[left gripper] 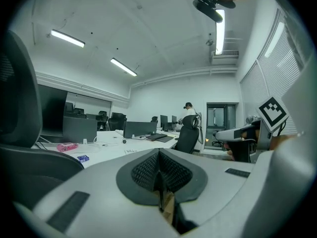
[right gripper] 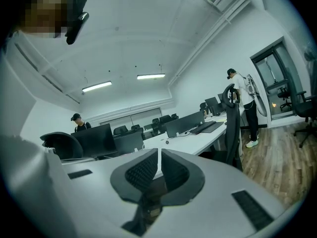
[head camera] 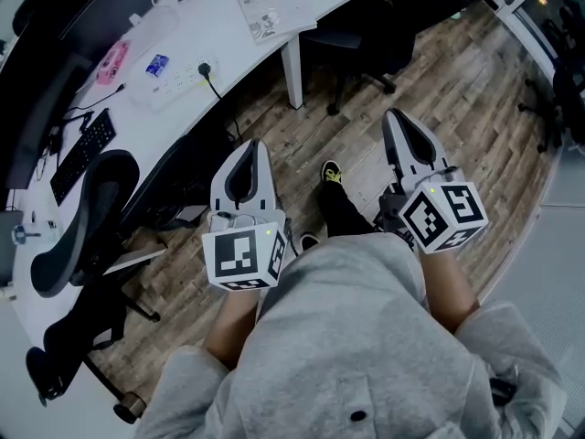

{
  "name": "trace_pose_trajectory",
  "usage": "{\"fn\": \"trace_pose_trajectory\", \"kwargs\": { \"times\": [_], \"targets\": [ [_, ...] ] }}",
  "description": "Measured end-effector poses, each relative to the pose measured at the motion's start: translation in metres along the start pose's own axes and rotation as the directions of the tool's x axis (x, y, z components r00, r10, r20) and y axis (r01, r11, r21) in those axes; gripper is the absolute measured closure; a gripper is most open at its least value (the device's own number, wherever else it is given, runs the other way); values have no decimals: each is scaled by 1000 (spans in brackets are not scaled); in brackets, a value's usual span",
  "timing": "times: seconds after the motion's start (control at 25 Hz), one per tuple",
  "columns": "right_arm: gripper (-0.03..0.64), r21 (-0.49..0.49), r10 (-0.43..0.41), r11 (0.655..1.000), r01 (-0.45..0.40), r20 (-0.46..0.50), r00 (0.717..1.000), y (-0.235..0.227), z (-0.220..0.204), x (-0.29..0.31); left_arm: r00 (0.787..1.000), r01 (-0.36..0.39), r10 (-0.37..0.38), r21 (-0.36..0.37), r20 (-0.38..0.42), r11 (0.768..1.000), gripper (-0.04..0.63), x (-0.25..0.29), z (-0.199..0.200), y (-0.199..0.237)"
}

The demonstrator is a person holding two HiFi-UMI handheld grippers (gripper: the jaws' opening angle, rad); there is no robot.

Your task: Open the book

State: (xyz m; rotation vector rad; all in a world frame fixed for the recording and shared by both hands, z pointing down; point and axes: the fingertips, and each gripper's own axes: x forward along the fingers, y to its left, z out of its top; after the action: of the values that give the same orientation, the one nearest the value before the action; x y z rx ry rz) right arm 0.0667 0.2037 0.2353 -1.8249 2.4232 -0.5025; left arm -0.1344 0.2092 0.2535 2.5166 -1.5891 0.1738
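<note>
No book shows clearly. A thin white printed booklet or sheet (head camera: 265, 12) lies near the front edge of the white desk (head camera: 228, 48); it also shows small in the left gripper view as the booklet (left gripper: 131, 151). My left gripper (head camera: 249, 152) and right gripper (head camera: 395, 119) are held in front of my body over the wooden floor, well short of the desk. Both are shut with nothing between the jaws: left gripper (left gripper: 158, 157), right gripper (right gripper: 158, 157).
On the desk lie a power strip (head camera: 183, 76), a pink object (head camera: 111, 62), a small blue box (head camera: 157, 64) and a keyboard (head camera: 82, 154). An office chair (head camera: 82, 218) stands at my left, another chair (head camera: 366, 44) under the desk. A person (right gripper: 242, 103) stands far off.
</note>
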Motion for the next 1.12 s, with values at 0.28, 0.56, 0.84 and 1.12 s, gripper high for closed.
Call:
{"fn": "trace_pose_trajectory", "kwargs": {
  "times": [0.28,0.56,0.84,1.12],
  "targets": [
    [575,-32,4,999,-6,-46,999,-23,0,45,1000,1,-1,-3,-21,1000,588,51,4,7],
    [575,-64,37,997,-42,-81,996,-50,11,103,998,-17,17,-3,-66,1000,588,114,6,21],
    [575,-48,77,996,-82,-92,993,-80,29,150,995,-55,55,0,-82,998,588,165,19,29],
    [575,-50,94,994,-98,-79,992,-111,53,182,994,-75,76,17,-83,997,588,206,33,25]
  ]
}}
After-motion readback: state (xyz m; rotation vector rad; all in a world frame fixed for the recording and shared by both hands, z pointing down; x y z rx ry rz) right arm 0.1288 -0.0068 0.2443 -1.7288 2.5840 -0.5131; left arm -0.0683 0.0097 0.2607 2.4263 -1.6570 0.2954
